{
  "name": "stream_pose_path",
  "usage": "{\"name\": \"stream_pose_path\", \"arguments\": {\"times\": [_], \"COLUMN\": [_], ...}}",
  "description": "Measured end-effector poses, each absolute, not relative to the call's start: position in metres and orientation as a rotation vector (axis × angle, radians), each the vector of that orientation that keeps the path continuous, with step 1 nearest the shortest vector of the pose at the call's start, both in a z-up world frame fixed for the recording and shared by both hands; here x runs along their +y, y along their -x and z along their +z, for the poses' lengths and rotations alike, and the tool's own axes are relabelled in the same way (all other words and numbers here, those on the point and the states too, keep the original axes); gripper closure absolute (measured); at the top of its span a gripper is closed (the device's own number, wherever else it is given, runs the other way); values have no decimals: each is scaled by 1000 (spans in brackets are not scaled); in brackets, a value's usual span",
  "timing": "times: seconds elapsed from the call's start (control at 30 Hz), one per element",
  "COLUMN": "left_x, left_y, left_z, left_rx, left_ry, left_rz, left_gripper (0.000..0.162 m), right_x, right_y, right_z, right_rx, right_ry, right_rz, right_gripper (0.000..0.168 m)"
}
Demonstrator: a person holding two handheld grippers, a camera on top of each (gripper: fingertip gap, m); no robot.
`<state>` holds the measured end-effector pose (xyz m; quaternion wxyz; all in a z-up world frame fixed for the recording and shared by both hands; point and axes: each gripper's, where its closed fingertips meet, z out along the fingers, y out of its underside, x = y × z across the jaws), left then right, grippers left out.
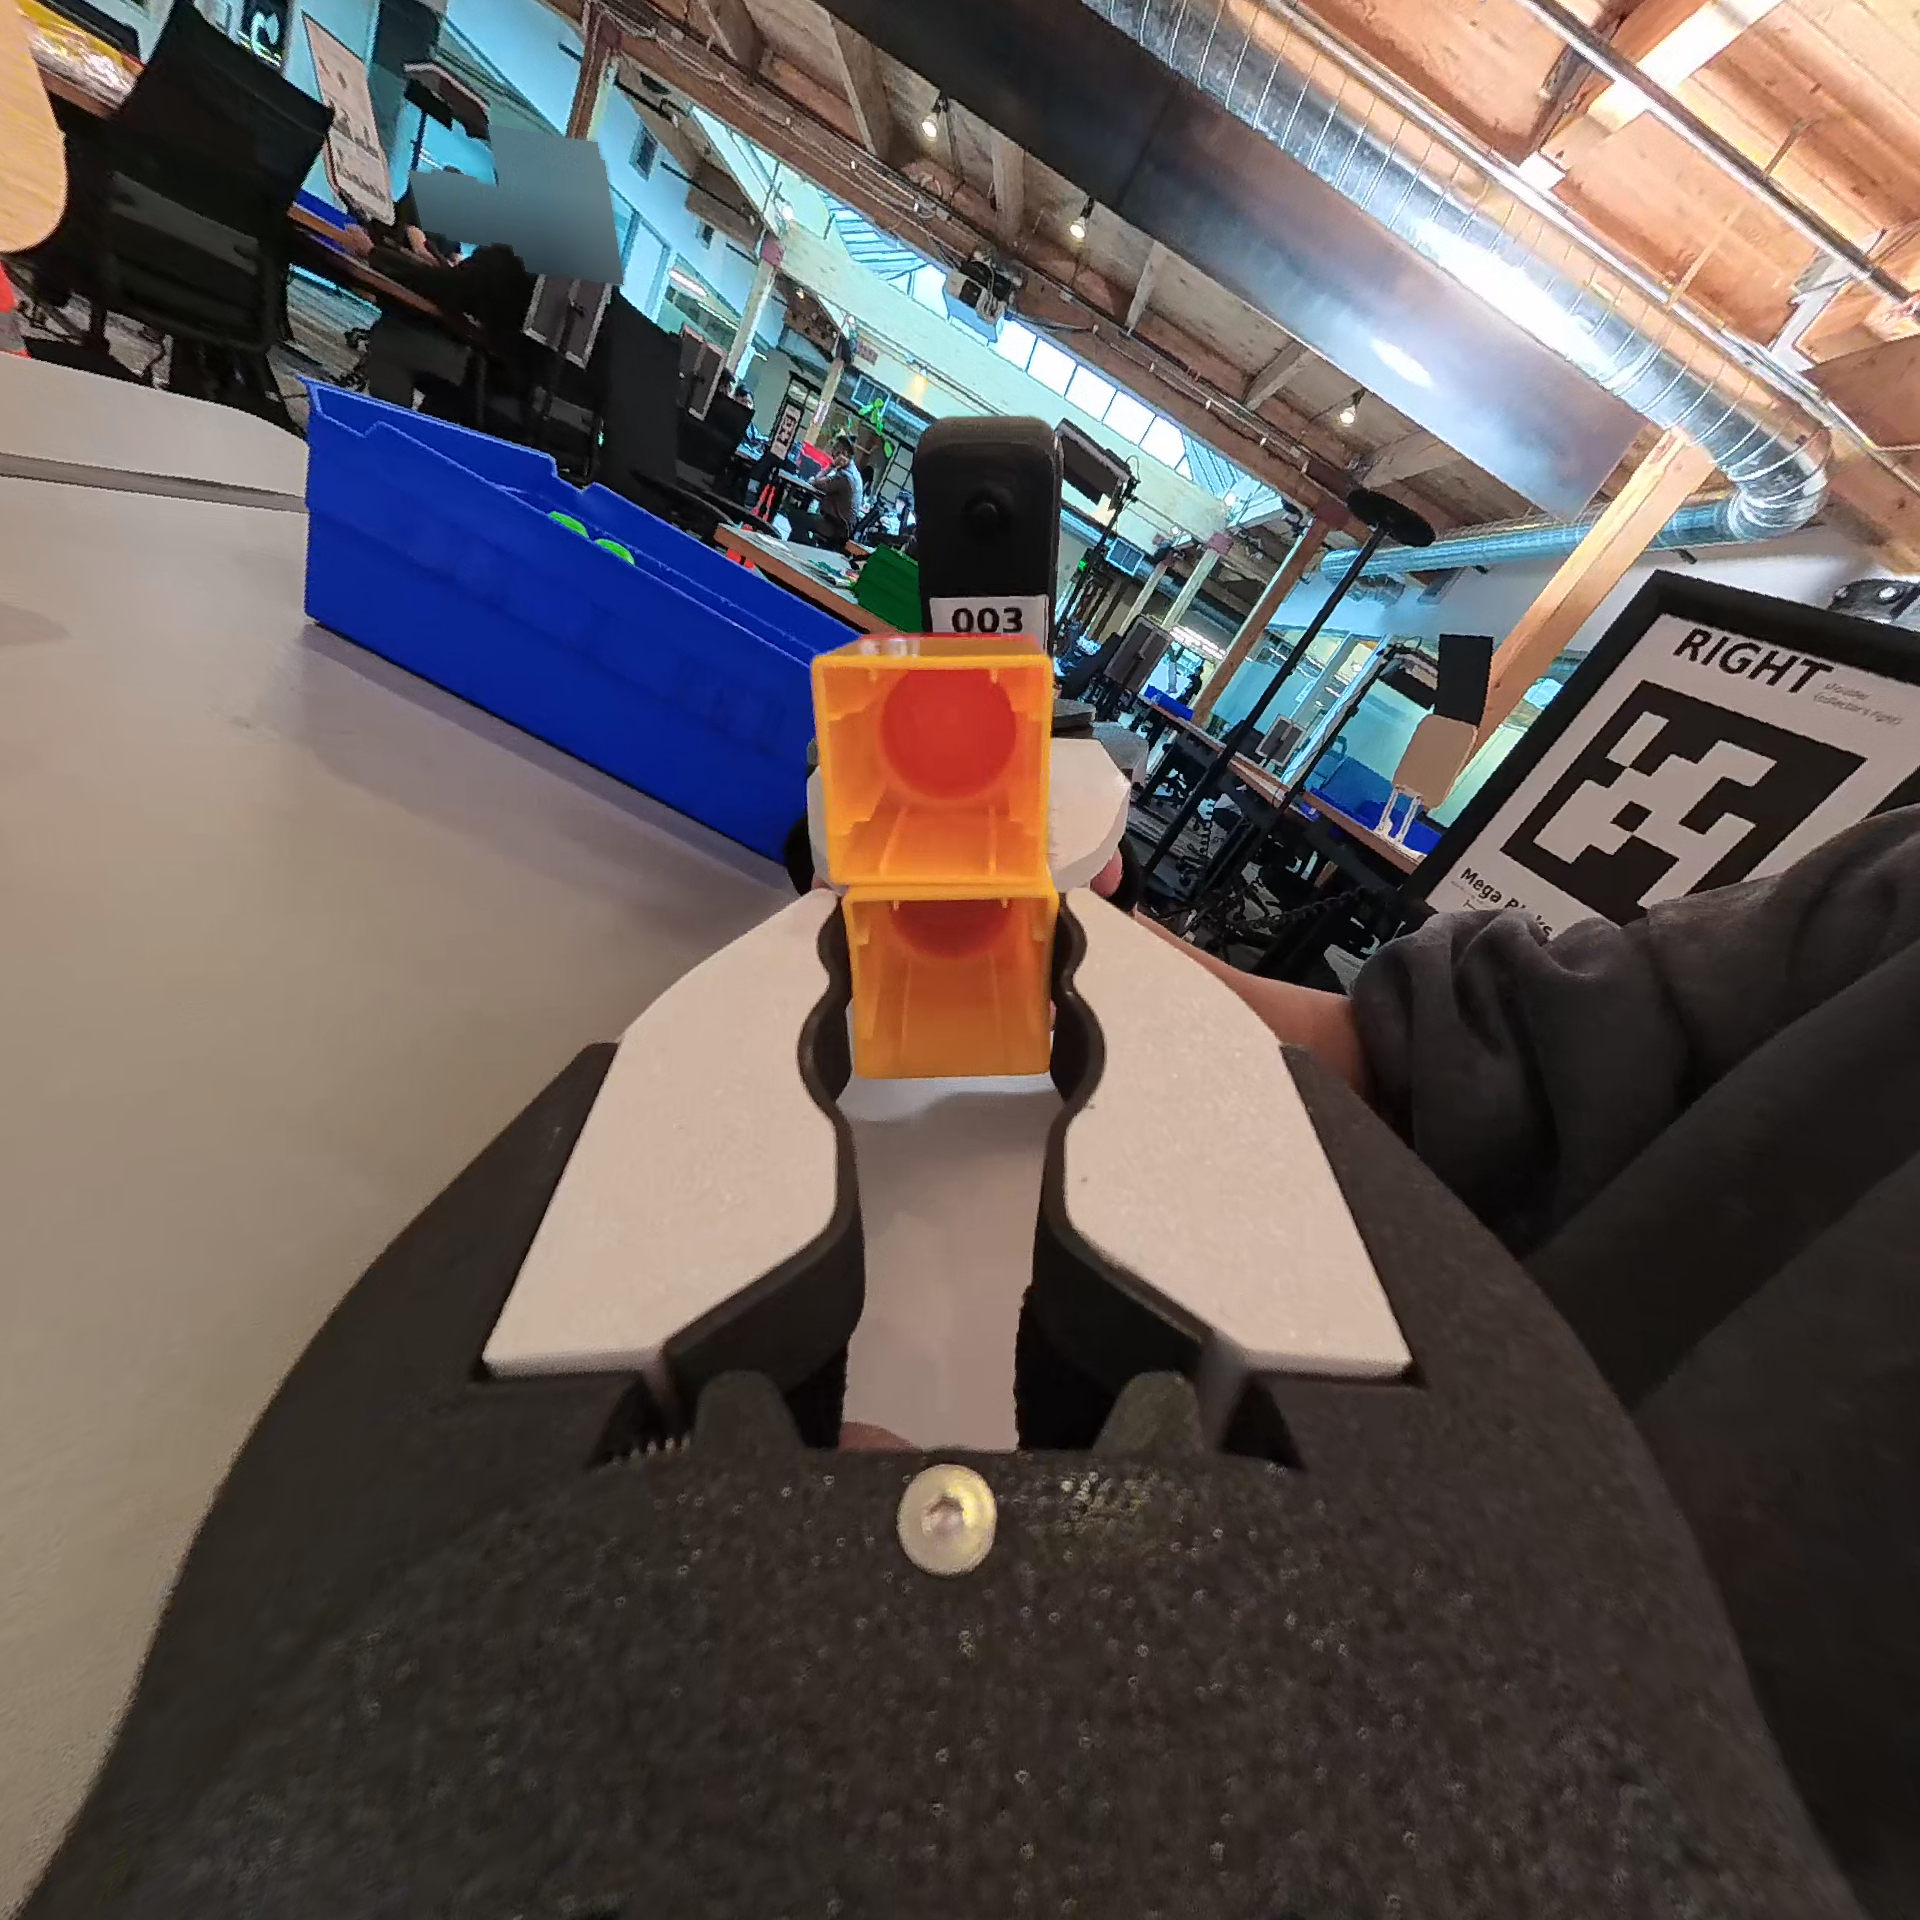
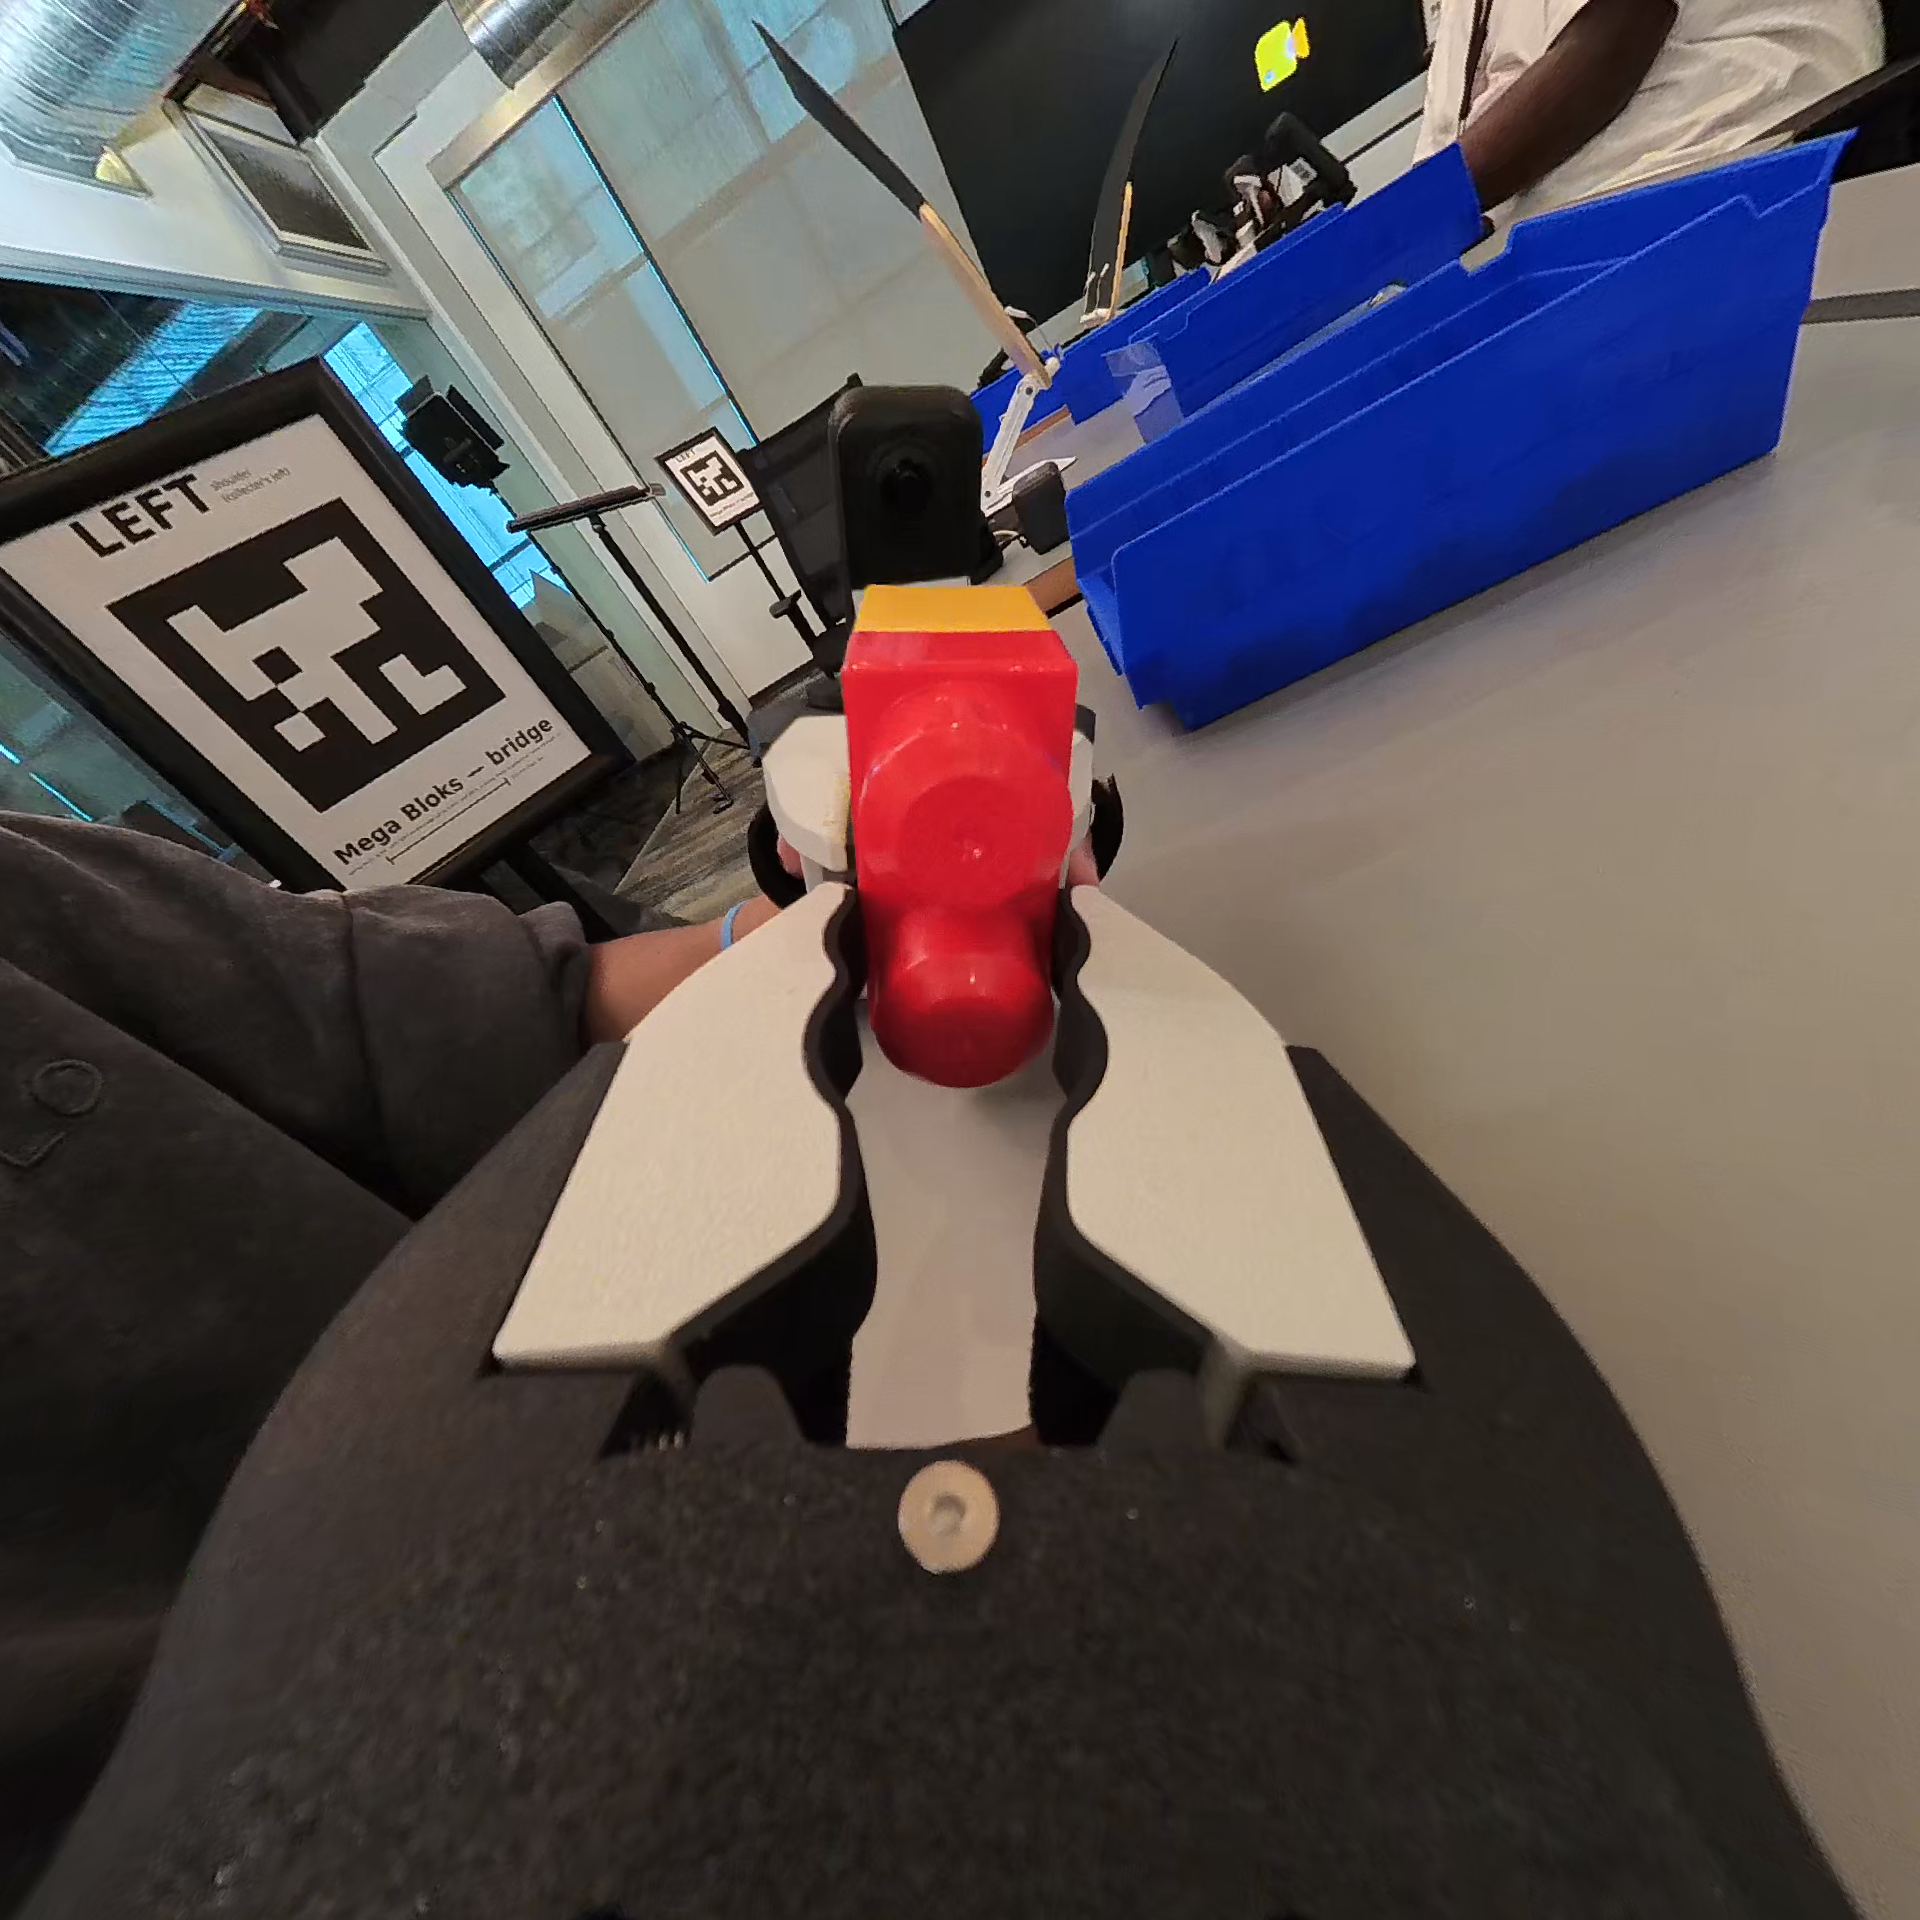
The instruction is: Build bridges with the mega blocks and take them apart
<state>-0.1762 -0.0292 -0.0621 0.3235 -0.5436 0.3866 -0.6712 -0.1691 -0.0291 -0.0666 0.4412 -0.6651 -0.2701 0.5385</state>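
My left gripper (image 1: 951,935) is shut on a yellow two-stud block (image 1: 940,883), whose hollow underside faces the camera with red studs showing inside it. My right gripper (image 2: 961,914) is shut on a red two-stud block (image 2: 956,790), its studs pointing at the camera. The yellow block (image 2: 951,608) sits pressed onto the far side of the red one. The two grippers face each other above the grey table (image 1: 260,935). The right gripper (image 1: 1086,810) shows just beyond the yellow block, and the left gripper (image 2: 805,800) shows behind the red one.
A blue bin (image 1: 540,592) holding green blocks (image 1: 603,540) stands on the table behind. It shows as blue bins (image 2: 1455,436) at the right. Framed marker signs (image 1: 1683,769) (image 2: 291,644) stand off the table's edge. A dark sleeve (image 1: 1662,1039) is close by. A person in a white shirt (image 2: 1610,83) stands at the far side.
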Motion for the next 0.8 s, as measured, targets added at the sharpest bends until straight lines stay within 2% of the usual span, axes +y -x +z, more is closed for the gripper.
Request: {"name": "stream_pose_path", "arguments": {"times": [0.4,0.43,0.47,0.5,0.63,0.73,0.8], "left_x": [-25,-23,-20,-14,42,80,81], "left_y": [174,174,175,179,222,279,291], "left_z": [-62,-64,-65,-64,-84,-100,-101], "left_rx": [972,970,952,919,732,565,520], "left_ry": [1439,1462,1486,1506,1672,1714,1681], "left_rz": [-1750,-1728,-1703,-1658,-1018,-395,-276], "left_gripper": [126,122,98,83,75,78,84], "right_x": [-24,-21,-19,-17,-3,5,9], "right_y": [168,167,166,163,148,136,127], "right_z": [-65,-64,-63,-64,-71,-79,-82], "right_rx": [-638,-615,-604,-593,-488,-423,-387], "right_ry": [1676,1679,1680,1691,1736,1766,1788], "right_rz": [1318,1305,1285,1249,1147,1048,967], "right_gripper": [134,134,134,134,134,134,134]}}
